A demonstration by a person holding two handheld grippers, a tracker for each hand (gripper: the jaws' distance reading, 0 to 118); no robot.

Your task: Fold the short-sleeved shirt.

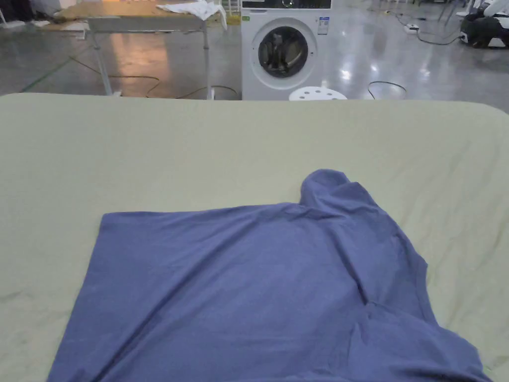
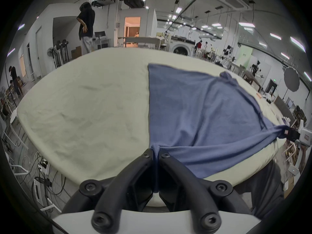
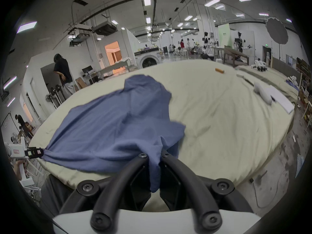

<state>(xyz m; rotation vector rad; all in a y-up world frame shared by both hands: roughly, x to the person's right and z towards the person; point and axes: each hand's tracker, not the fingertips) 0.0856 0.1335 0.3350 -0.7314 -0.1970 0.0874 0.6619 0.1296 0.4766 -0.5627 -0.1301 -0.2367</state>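
Shirt (image 1: 238, 288), blue, short-sleeved, was found spread on pale green sheet (image 1: 199, 149), near edge drawn taut. Left gripper (image 2: 156, 153) was clamped on one near corner, right gripper (image 3: 154, 156) on bunched fabric opposite. Far-right portion was observed humped. Judgement: even tension advised, hump flattened before fold is laid.

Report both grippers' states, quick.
Left gripper: shut on the blue shirt.
Right gripper: shut on the blue shirt.
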